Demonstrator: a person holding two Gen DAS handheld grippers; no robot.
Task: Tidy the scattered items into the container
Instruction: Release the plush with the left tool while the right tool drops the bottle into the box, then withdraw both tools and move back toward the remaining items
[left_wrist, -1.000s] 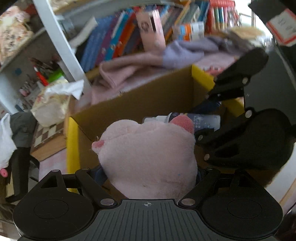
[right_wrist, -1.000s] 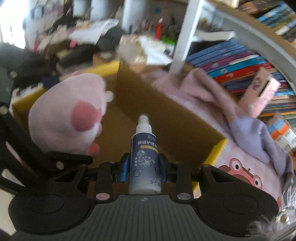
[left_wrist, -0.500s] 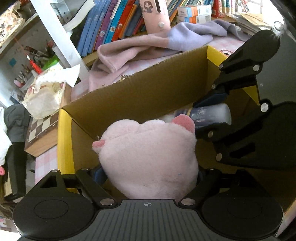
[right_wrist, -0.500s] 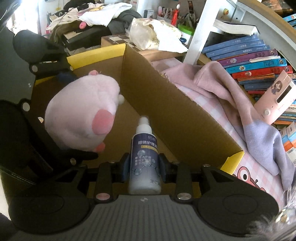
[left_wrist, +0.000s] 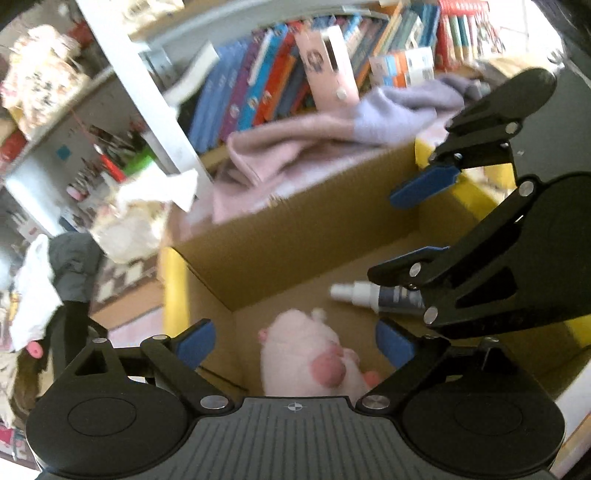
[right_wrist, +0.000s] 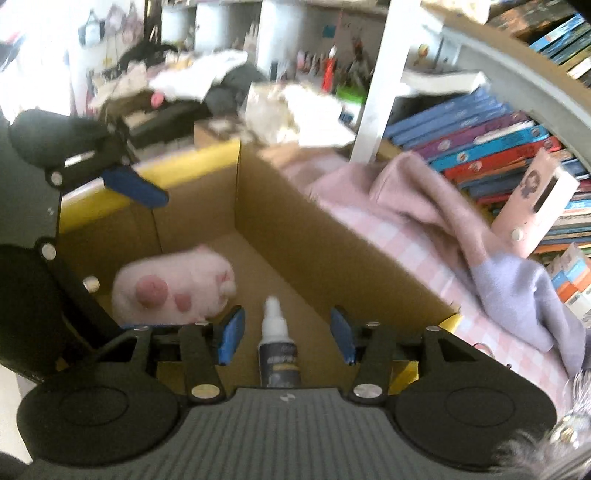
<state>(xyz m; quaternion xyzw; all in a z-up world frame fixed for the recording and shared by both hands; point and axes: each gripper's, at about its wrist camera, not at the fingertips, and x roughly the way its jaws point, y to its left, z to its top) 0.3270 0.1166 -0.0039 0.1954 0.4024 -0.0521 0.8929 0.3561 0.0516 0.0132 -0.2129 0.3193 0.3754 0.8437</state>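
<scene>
Now both grippers hang over the cardboard box (left_wrist: 295, 229). The left gripper (left_wrist: 293, 341) has just been opening, jaws wide apart, and the pink plush toy (left_wrist: 306, 350) lies loose on the box floor. At two o'clock from it lies the spray bottle (right_wrist: 277, 347), between the right gripper (right_wrist: 286, 338) pads, which have just parted and touch nothing.
</scene>
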